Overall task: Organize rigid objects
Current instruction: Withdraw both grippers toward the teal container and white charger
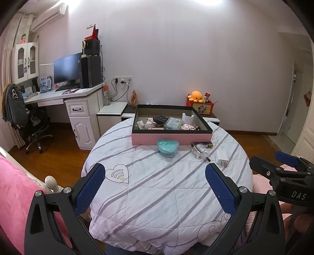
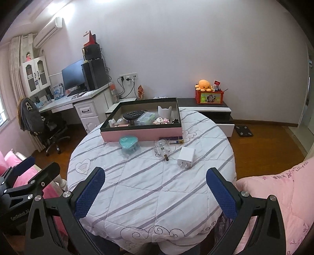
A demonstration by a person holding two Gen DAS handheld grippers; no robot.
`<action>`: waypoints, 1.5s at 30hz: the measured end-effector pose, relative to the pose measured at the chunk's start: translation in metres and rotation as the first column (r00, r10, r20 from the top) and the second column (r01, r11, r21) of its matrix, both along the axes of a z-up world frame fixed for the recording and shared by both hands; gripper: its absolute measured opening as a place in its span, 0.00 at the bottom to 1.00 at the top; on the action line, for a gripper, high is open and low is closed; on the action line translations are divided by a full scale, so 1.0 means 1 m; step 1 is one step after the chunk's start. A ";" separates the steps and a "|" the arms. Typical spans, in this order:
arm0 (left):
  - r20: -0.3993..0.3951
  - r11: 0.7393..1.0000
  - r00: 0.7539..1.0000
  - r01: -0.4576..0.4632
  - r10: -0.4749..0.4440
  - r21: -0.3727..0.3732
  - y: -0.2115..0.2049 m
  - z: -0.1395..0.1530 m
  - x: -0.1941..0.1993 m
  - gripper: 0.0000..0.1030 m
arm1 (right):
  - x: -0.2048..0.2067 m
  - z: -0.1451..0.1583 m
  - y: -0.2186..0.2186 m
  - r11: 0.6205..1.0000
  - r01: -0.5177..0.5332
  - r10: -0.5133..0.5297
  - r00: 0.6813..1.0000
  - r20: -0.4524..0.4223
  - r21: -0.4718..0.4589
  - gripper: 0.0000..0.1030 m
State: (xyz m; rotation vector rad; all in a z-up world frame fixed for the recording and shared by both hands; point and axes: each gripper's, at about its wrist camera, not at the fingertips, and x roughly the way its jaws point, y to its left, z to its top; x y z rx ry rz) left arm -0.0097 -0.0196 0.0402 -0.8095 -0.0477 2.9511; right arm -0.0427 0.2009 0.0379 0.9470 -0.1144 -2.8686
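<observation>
Both tools, left [image 1: 155, 188] and right [image 2: 156, 191], are hanging released and empty at frame bottom, while the charger [image 2: 186, 158] is lying upper right of center, nearer the right tool, prongs toward it, box [image 2: 141, 135] beyond.

Bedroom furnishings around the quilt-covered round table

A white quilt [image 1: 166, 188] with grey stripes and a stitched heart covers the table. Against the left wall a white desk [image 1: 78, 94] carries a dark monitor [image 1: 67, 68] and a black computer tower [image 1: 91, 71], with a jacket-draped office chair [image 1: 29, 121] in front. An air conditioner [image 1: 49, 16] hangs high on the wall. Behind the table, an orange octopus plush [image 2: 204, 85] sits on a red box [image 2: 209, 98] atop a low black-and-white cabinet [image 2: 215, 111]. A black scale [image 2: 244, 130] lies on the wood floor.
</observation>
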 end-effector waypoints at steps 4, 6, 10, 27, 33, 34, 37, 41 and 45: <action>0.008 1.000 1.000 -0.001 0.001 0.002 -0.001 -0.001 -0.003 1.00 | -0.003 -0.002 -0.001 1.000 -0.002 0.002 1.000 0.008 0.002 1.00; 0.017 1.000 1.000 0.002 -0.002 0.002 0.000 -0.003 -0.006 1.00 | -0.006 -0.004 -0.001 1.000 -0.001 0.001 1.000 0.013 0.004 1.00; 0.028 1.000 1.000 0.009 -0.009 -0.001 0.002 -0.007 -0.013 1.00 | -0.014 -0.007 0.001 1.000 0.000 0.000 1.000 0.027 0.010 1.00; 0.146 1.000 0.989 0.024 -0.021 -0.017 0.017 -0.059 -0.115 1.00 | -0.109 -0.076 0.026 0.998 0.049 -0.056 0.978 0.202 0.040 1.00; 0.187 0.999 0.982 0.033 -0.026 -0.030 0.028 -0.081 -0.155 1.00 | -0.137 -0.097 0.041 0.995 0.092 -0.101 0.964 0.245 0.051 1.00; 0.196 0.999 0.980 0.034 -0.027 -0.034 0.030 -0.086 -0.163 1.00 | -0.140 -0.098 0.041 0.994 0.094 -0.103 0.963 0.247 0.049 1.00; 0.219 0.998 0.975 0.042 -0.032 -0.041 0.036 -0.097 -0.182 1.00 | -0.148 -0.104 0.045 0.994 0.103 -0.110 0.959 0.260 0.044 1.00; 0.253 0.997 0.966 0.057 -0.044 -0.044 0.044 -0.111 -0.206 1.00 | -0.159 -0.113 0.050 0.992 0.118 -0.125 0.952 0.278 0.041 0.97; 0.267 0.995 0.962 0.071 -0.050 -0.066 0.052 -0.118 -0.220 1.00 | -0.171 -0.122 0.057 0.990 0.135 -0.141 0.944 0.298 0.041 0.95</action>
